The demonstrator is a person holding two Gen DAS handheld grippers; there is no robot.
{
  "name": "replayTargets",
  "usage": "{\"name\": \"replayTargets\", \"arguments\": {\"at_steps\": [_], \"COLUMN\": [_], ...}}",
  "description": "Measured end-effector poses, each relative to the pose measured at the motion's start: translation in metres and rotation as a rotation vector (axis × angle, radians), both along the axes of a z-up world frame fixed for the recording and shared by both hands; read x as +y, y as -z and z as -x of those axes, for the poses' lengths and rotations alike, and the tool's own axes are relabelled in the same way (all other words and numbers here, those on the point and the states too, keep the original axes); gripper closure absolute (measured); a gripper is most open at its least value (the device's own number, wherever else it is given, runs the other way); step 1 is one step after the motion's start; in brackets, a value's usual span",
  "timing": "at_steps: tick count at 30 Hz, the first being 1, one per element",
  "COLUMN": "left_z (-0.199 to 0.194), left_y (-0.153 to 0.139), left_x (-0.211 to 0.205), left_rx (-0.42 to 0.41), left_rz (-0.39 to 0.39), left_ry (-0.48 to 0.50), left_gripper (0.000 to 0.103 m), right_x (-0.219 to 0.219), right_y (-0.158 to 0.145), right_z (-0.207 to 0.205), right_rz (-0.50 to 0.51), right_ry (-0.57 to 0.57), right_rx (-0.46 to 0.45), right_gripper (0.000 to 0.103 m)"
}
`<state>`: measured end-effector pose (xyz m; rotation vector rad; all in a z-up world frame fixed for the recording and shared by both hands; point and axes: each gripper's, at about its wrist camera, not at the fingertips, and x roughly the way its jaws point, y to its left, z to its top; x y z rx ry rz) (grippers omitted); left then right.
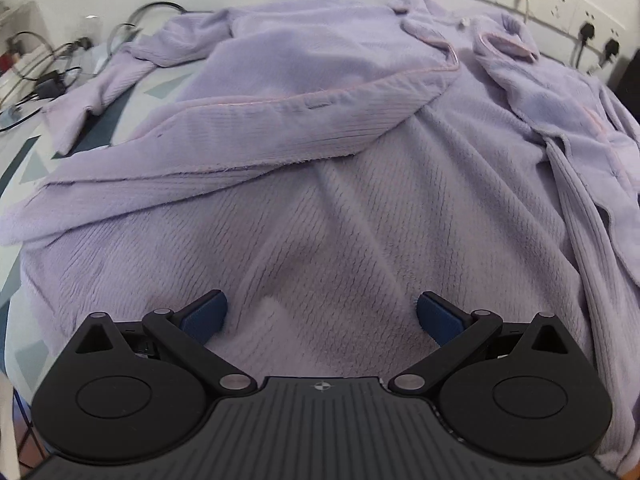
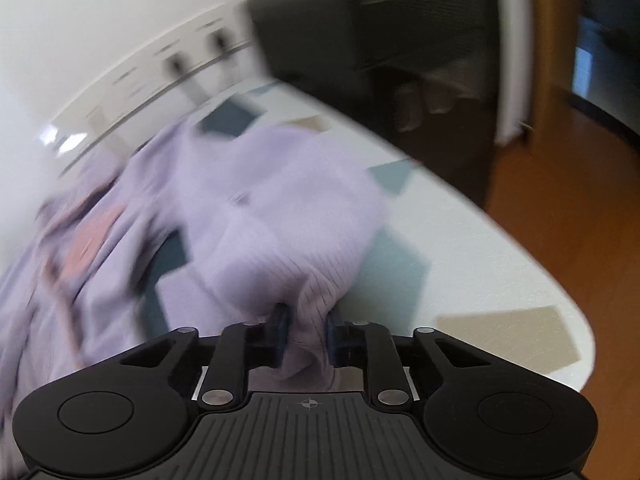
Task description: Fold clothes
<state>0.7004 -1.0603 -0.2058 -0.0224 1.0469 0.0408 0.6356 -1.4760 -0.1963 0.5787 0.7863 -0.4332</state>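
Item: lilac robe [image 1: 320, 128], fleece, ribbed weave, pink piping along the front edge. Lies spread and rumpled over most of the counter [image 1: 24, 168], which bears a pale cloth with teal and beige squares. Collar toward the wall; one sleeve [image 1: 92, 96] runs out to the left; one front panel is turned over across the body.

Containers: none in view.

Left hand-held gripper [image 1: 322, 316]: jaws wide, nothing between them, blue pads [image 1: 204, 316] over the near part of the robe's body. Whether the pads rest on the fleece cannot be told.

Right hand-held gripper [image 2: 305, 336]: jaws narrow, pinched on a bunch of robe [image 2: 280, 216] fabric that fills the gap between the pads. From the grip the fabric rises in a gathered hump, with bare counter [image 2: 460, 248] to its right. This view is heavily blurred.

Surroundings: socket strip [image 1: 560, 4] with plugs on the wall behind; cables [image 1: 44, 64] at the counter's far left; dark chair [image 2: 400, 60] and wood floor [image 2: 580, 200] past the counter's right edge.
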Motion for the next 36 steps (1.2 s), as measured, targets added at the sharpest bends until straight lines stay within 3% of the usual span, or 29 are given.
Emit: {"name": "replayTargets", "arguments": {"at_steps": [7,8,12,17,22,32,36], "left_z": [0.006,0.008,0.007,0.006,0.008,0.014,0.012], "left_y": [0.002,0.003,0.003,0.003,0.003,0.001,0.001], "left_x": [0.005,0.006,0.004,0.004,0.002,-0.001,-0.005], "left_rx": [-0.019,-0.025,-0.031,-0.029,-0.026,0.006,0.009], "left_rz": [0.001,0.001,0.0,-0.001,-0.003,-0.01,-0.017], "left_ry": [0.106,0.117,0.114,0.102,0.069,0.001,-0.032], "left_gripper": [0.0,0.0,0.0,0.0,0.0,0.0,0.0], "right_x": [-0.033,-0.031,-0.017,-0.006,-0.005,0.016,0.03], "right_y": [-0.012,-0.013,-0.015,-0.011,-0.009,0.004,0.002], "right_z": [-0.01,-0.011,-0.005,0.028,0.064,0.122,0.138], "right_rz": [0.163,0.165,0.198,0.148,0.114,-0.011,-0.064], "right_ry": [0.267,0.258,0.213,0.166,0.148,-0.005,-0.044], "right_rx": [-0.037,-0.035,-0.028,-0.063,-0.079,-0.131,-0.143], "right_gripper": [0.091,0.09,0.069,0.065,0.053,0.061,0.068]}}
